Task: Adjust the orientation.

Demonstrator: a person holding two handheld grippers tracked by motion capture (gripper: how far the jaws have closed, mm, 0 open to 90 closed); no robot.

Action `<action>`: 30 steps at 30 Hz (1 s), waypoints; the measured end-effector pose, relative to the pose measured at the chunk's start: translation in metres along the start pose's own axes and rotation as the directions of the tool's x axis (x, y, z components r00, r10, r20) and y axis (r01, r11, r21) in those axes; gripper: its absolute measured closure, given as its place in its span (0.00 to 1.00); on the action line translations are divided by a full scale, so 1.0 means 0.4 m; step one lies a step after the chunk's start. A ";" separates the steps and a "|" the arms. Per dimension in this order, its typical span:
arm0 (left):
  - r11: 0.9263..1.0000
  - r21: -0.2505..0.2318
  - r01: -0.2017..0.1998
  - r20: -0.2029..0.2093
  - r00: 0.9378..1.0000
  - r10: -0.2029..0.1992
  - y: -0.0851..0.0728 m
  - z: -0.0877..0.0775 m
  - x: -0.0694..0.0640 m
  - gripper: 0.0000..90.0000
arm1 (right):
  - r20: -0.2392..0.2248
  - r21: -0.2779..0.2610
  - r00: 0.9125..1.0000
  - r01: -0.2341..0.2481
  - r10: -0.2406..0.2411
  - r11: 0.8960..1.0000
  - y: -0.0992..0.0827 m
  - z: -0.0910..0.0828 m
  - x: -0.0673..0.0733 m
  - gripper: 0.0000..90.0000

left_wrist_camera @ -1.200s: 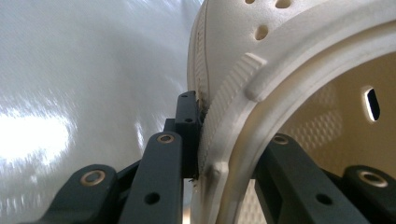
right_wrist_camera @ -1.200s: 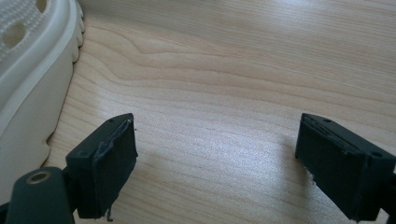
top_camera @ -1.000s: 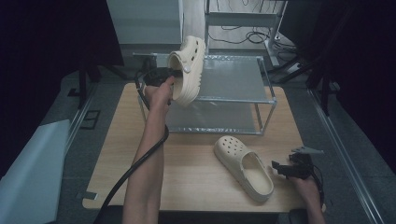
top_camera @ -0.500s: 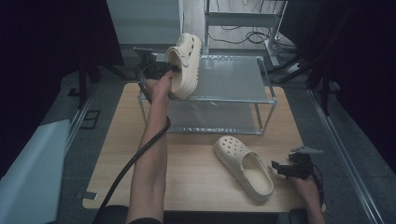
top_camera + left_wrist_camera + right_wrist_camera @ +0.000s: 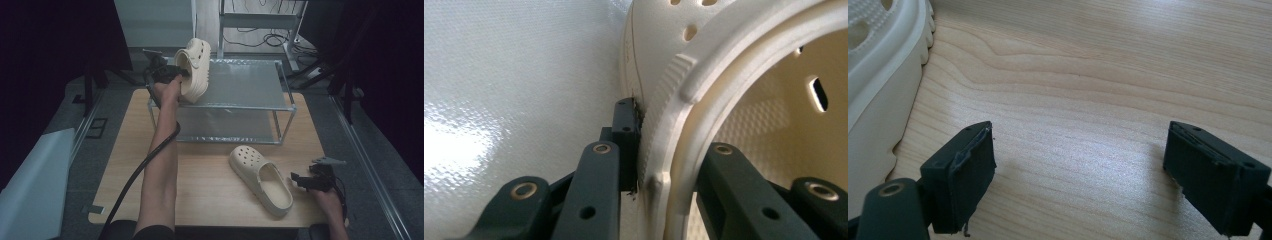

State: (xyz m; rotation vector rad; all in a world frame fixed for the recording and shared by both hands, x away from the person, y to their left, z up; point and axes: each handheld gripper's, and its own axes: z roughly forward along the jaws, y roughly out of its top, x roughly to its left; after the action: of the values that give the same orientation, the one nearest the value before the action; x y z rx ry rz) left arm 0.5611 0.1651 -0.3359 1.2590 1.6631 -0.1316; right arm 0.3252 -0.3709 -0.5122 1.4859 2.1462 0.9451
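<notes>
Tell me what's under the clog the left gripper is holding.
The clog, clamped in the left gripper, sits over the rack's top shelf. Whether its sole touches the shelf is hidden.

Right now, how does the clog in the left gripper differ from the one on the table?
The held clog is tipped on its side at the rack's top shelf, clamped at its rim in the left gripper. The table clog lies flat, sole down, untouched, beside the open right gripper. Both are cream, with holes.

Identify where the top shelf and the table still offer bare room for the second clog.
The top shelf is bare to the right of the held clog, out to its right rail. The table is bare between the forearm and the lying clog. It is crowded at the shelf's left end, around the left gripper.
</notes>
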 end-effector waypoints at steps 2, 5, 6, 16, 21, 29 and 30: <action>1.000 -0.002 0.006 0.009 1.000 -0.006 -0.001 0.000 0.002 0.84 | 0.001 0.001 1.000 0.000 0.000 1.000 0.001 0.001 0.000 0.14; 1.000 -0.010 0.019 0.039 0.999 -0.018 -0.004 0.002 0.003 0.77 | 0.001 0.002 1.000 0.001 -0.001 1.000 0.001 0.001 0.001 0.14; 1.000 -0.010 0.018 0.050 0.999 -0.018 -0.006 0.003 0.001 0.74 | 0.002 0.001 1.000 0.004 -0.004 1.000 0.001 0.001 0.001 0.14; 0.998 0.024 -0.052 0.076 0.996 0.050 -0.020 0.029 -0.047 0.40 | -0.002 0.003 1.000 -0.001 0.001 1.000 0.000 0.000 0.001 0.14; 0.995 0.035 -0.090 0.087 0.992 0.086 -0.028 0.038 -0.062 0.33 | -0.001 0.004 1.000 0.002 -0.002 1.000 0.001 0.001 0.002 0.14; 0.993 0.026 -0.113 0.167 0.980 0.107 -0.030 0.017 -0.046 0.27 | -0.013 0.000 1.000 0.011 -0.011 1.000 0.002 0.001 0.004 0.14; 0.993 0.026 -0.113 0.167 0.980 0.107 -0.030 0.017 -0.046 0.25 | -0.013 0.000 1.000 0.011 -0.011 1.000 0.002 0.001 0.004 0.14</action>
State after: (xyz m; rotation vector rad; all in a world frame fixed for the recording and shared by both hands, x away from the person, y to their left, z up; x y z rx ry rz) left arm 0.5553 0.1435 -0.3308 1.3274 1.4517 -0.1937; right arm 0.3254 -0.3690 -0.5119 1.4709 2.1613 0.9529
